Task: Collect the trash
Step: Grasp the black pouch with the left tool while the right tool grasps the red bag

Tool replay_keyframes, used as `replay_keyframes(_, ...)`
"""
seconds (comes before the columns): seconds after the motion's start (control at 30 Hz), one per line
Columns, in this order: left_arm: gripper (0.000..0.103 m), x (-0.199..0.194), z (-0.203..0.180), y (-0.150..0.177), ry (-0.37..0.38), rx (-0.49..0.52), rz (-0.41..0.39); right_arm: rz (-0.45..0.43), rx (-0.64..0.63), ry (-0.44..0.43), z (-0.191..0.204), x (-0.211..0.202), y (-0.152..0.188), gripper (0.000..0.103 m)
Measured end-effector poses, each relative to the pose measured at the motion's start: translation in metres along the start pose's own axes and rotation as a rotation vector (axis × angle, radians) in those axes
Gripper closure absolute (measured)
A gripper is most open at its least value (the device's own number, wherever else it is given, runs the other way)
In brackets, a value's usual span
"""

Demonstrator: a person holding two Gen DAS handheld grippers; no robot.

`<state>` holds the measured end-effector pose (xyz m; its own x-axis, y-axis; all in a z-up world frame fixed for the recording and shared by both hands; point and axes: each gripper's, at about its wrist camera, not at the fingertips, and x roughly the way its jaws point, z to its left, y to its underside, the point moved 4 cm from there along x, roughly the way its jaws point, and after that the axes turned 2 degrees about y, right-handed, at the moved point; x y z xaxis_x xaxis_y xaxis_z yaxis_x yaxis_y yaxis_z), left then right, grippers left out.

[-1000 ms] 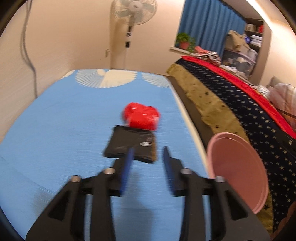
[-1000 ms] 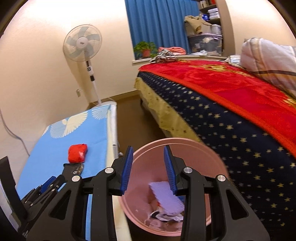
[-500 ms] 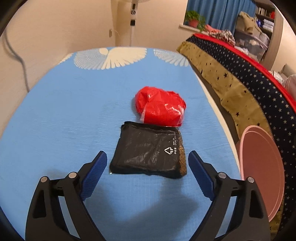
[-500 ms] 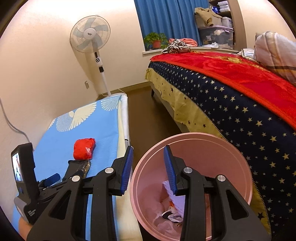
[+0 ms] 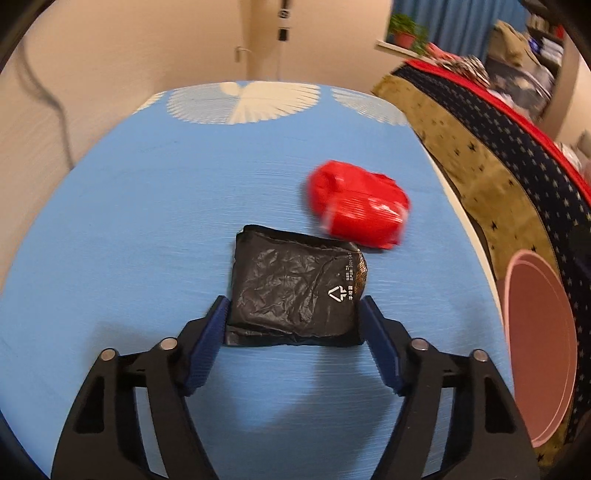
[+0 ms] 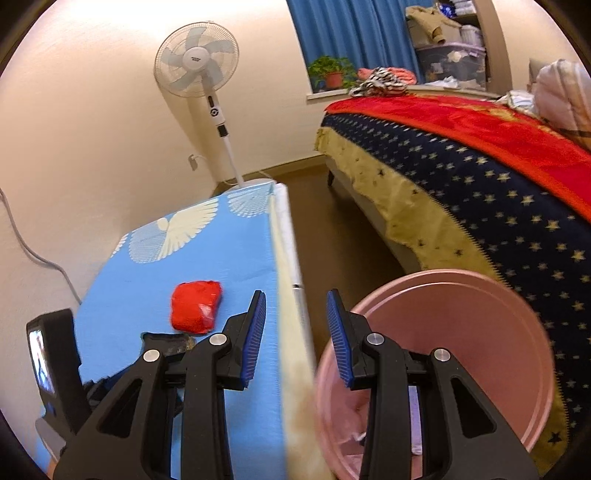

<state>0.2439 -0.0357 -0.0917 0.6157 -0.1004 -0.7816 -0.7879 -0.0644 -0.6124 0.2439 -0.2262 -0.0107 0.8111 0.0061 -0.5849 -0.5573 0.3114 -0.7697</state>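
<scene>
The blue counter (image 5: pixel 147 229) stretches ahead of the left gripper (image 5: pixel 293 314). The pink bin (image 6: pixel 480 332) sits under and right of the right gripper (image 6: pixel 295 306), whose jaws hang parted and empty. The left jaws flank the black packet's (image 5: pixel 295 288) near end, touching both sides; whether they squeeze it, I cannot tell. The red wrapper (image 5: pixel 360 208) lies just beyond, right of them.

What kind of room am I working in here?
Most likely a bedroom. A bed with a red and star-patterned blanket fills the right side, a pedestal fan stands by the wall, and blue curtains hang behind a potted plant.
</scene>
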Motion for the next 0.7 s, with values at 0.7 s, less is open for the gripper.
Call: replay_keyframes(0.7,0.045,-0.013,0.070,0.001,-0.070,-0.271,-0.075,0.228,-0.064,-0.160,0.091,0.114,0.013,0.037)
